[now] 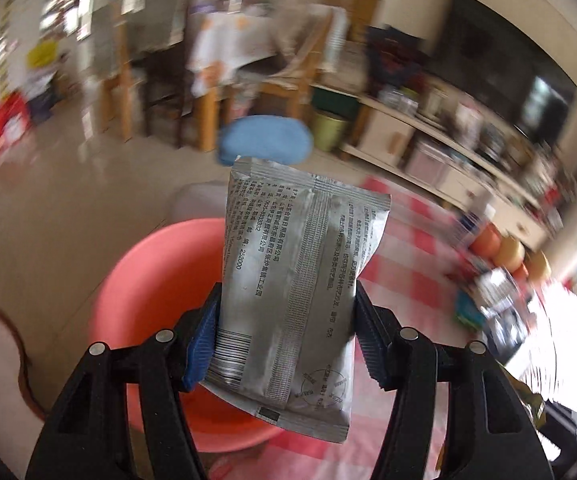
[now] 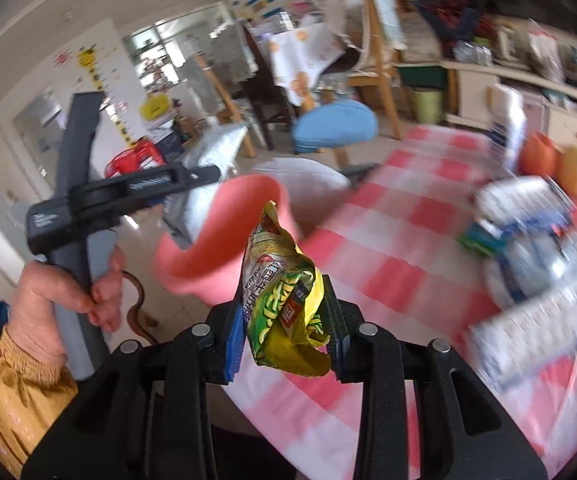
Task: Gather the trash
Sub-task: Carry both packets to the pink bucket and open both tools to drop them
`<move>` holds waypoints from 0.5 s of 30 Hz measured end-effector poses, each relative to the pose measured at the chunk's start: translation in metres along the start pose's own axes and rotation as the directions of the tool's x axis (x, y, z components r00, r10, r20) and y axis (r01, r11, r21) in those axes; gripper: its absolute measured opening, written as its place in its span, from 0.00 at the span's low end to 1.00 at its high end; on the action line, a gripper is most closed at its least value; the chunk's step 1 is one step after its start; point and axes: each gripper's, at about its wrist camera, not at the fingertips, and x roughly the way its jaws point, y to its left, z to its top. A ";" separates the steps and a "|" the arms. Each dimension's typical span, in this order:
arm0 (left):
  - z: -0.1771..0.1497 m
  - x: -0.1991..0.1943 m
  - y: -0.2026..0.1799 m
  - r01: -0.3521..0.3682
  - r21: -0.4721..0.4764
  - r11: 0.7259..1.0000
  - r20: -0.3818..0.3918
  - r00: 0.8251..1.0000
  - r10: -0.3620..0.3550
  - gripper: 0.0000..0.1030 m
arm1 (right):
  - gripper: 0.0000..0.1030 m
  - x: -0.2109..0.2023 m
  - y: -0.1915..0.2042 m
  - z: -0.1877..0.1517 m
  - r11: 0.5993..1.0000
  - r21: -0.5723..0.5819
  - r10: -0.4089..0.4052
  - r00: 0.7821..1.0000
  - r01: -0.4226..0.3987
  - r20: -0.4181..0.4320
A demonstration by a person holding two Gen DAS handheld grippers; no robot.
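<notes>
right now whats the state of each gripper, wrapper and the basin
left gripper: shut on the silver packet
silver packet: upright between the pads, over the pink basin
right gripper: shut on the yellow-green wrapper
yellow-green wrapper: crumpled, clamped
pink basin: no trash visible inside; bottom partly hidden

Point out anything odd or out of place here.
Nothing looks damaged or spilled. The left gripper holds a silver packet over the pink basin; the right gripper pinches a crumpled yellow-green wrapper. Both views are motion-blurred.
</notes>
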 end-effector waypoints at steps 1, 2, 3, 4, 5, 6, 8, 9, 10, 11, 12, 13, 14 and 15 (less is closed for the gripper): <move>0.001 0.003 0.007 -0.005 -0.027 1.000 -0.004 1.000 0.005 0.60 | 0.34 0.005 0.006 0.005 1.000 -0.011 0.008 1.000 -0.008 0.000; 0.003 0.006 0.015 -0.009 -0.059 0.998 -0.009 1.000 0.009 0.60 | 0.34 0.011 0.013 0.011 1.000 -0.024 0.015 1.000 -0.015 0.000; 0.004 0.010 0.026 -0.010 -0.101 0.995 -0.019 1.000 0.008 0.60 | 0.34 0.018 0.022 0.019 0.999 -0.042 0.023 1.000 -0.023 0.002; 0.005 0.013 0.033 -0.014 -0.128 0.992 -0.024 1.000 0.011 0.60 | 0.34 0.024 0.029 0.024 0.998 -0.053 0.029 1.000 -0.029 0.004; 0.005 0.015 0.039 -0.020 -0.154 0.988 -0.026 1.000 0.016 0.61 | 0.34 0.029 0.035 0.029 0.997 -0.062 0.037 0.999 -0.036 0.005; 0.006 0.018 0.047 -0.027 -0.184 0.983 -0.027 0.999 0.022 0.61 | 0.34 0.037 0.042 0.036 0.997 -0.072 0.043 0.999 -0.042 0.008; 0.007 0.023 0.061 -0.041 -0.236 0.971 -0.028 0.999 0.035 0.64 | 0.35 0.049 0.049 0.045 0.995 -0.086 0.043 0.999 -0.042 0.010; 0.007 0.024 0.066 -0.045 -0.258 0.965 -0.025 0.999 0.040 0.64 | 0.37 0.059 0.055 0.051 0.995 -0.099 0.034 0.999 -0.032 0.014; 0.006 0.025 0.072 -0.045 -0.280 0.959 -0.018 0.999 0.041 0.68 | 0.40 0.066 0.058 0.055 0.994 -0.106 0.025 1.000 -0.023 0.015; 0.006 0.027 0.075 -0.044 -0.296 0.954 -0.013 0.999 0.042 0.68 | 0.54 0.076 0.059 0.059 0.994 -0.105 0.022 1.000 -0.021 0.007; 0.004 0.026 0.080 -0.047 -0.316 0.948 0.001 0.999 0.050 0.68 | 0.70 0.080 0.060 0.061 0.995 -0.100 0.019 1.000 -0.018 0.008; 0.004 0.025 0.082 -0.052 -0.327 0.944 0.010 0.998 0.058 0.70 | 0.74 0.083 0.059 0.062 0.996 -0.091 0.004 1.000 -0.002 0.016; 0.004 0.025 0.084 -0.060 -0.335 0.940 0.021 0.997 0.071 0.71 | 0.77 0.084 0.055 0.061 0.997 -0.072 -0.009 1.000 0.011 0.025; 0.003 0.023 0.085 -0.067 -0.336 0.939 0.029 0.996 0.081 0.76 | 0.77 0.084 0.050 0.060 0.999 -0.052 -0.008 1.000 0.010 0.028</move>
